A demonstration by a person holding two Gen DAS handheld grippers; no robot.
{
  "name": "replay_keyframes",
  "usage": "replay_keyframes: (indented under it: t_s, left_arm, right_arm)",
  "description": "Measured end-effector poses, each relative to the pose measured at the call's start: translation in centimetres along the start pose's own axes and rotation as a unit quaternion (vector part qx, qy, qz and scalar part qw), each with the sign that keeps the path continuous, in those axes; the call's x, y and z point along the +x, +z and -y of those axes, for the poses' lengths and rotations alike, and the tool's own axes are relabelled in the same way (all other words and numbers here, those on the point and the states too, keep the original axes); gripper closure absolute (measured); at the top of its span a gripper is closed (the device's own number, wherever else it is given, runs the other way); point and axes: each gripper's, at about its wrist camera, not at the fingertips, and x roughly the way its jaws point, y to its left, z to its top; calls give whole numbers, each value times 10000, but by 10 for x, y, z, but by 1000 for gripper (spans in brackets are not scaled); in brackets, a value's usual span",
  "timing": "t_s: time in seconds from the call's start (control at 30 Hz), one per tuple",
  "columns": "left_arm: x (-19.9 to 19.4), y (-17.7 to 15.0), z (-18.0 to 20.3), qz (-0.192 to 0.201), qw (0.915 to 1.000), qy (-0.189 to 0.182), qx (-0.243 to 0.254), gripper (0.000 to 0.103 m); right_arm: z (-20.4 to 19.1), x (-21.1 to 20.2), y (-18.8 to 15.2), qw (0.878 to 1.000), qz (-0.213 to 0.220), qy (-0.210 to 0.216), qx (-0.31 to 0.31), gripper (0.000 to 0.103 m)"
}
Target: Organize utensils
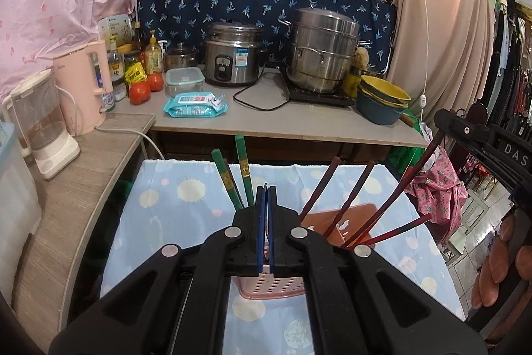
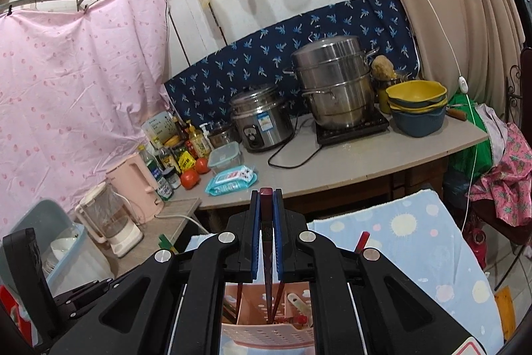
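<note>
The right tool is clenched on a dark red chopstick, pinched between its blue pads with the squared top end poking out just above the fingertips; the stick runs straight down, its thin end inside the pink perforated plastic utensil basket directly below. Other red sticks stand in the same basket beside it, and a pale handle leans in the compartment to the right.

The left tool has its jaws pressed together; a thin edge shows at the tips, but whether anything is gripped cannot be told. It hangs over the basket, whose pink lattice wall shows under the fingers. Two green chopsticks lean out to the left of it, and several dark red chopsticks fan out to the right. The uppermost one reaches up to the right tool at the frame edge.

The basket stands on a light blue cloth with pale sun prints. Beyond, a grey tabletop carries a steel rice cooker, a tall steel steamer pot, two tomatoes and a pack of wet wipes.
</note>
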Motion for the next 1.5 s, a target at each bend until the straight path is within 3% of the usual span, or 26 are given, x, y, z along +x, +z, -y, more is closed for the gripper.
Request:
replay_keyframes:
  t_s: [0.3, 0.4, 0.43, 0.47, 0.87, 1.0, 1.5]
  left_arm:
    - [11, -6, -5, -112, 9998, 82, -121, 98]
    - [9, -7, -6, -98, 9997, 167, -179, 70]
    - [8, -7, -7, -72, 9996, 202, -188, 65]
    - [5, -8, -7, -45, 9996, 224, -187, 65]
    - [-24, -25, -2, -25, 9994, 269, -226, 62]
    - [-34, -34, 1, -43, 9993, 338, -182, 58]
    - [-59, -69, 8, -217, 9990, 322, -209, 58]
  right_arm:
    - [1, 15, -17, 9995, -315, 12, -59, 94]
    - [2, 12, -19, 9996, -286, -34, -38, 80]
    - [2, 11, -20, 9996, -267, -40, -21, 76]
    - [2, 10, -20, 9997, -252, -47, -13, 72]
    - [-2, -20, -39, 9993, -368, -63, -88, 65]
    - [-3, -34, -54, 9988, -468, -93, -116, 65]
    - [-6, -69, -103, 9961, -805, -195, -299, 65]
